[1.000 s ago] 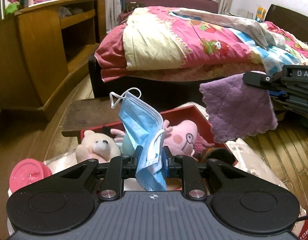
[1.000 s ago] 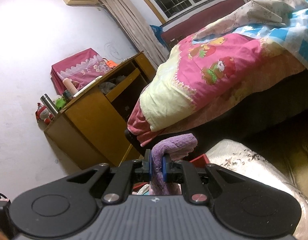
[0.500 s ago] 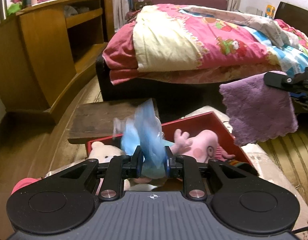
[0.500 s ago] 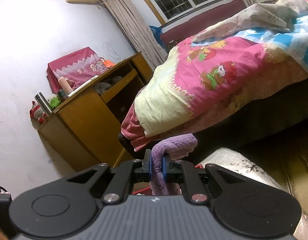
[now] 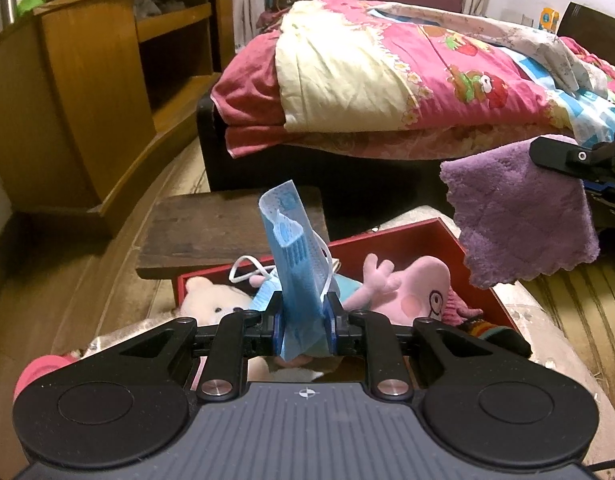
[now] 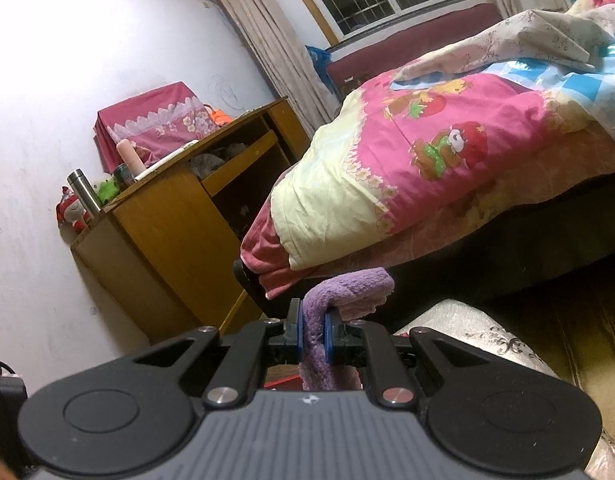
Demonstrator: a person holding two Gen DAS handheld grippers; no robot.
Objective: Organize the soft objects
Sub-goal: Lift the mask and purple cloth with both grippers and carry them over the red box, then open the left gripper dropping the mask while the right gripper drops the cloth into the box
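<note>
Two grips are maintained: a pleated blue face mask (image 5: 297, 264) is pinched as the left tongs (image 5: 304, 326) close above the red box (image 5: 439, 227); a fluffy purple cloth (image 6: 327, 332) is clamped in the right tongs (image 6: 312, 332).

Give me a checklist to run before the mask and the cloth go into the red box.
1. Left tongs grip the blue mask, jaws closing on it: ok.
2. Right tongs clamp the purple cloth: ok.
3. Mask above the red box: ok.
4. Cloth over the box: not ok, it hangs past the right wall.
5. Room left beside the pink toy and white bear: cannot tell.
</note>
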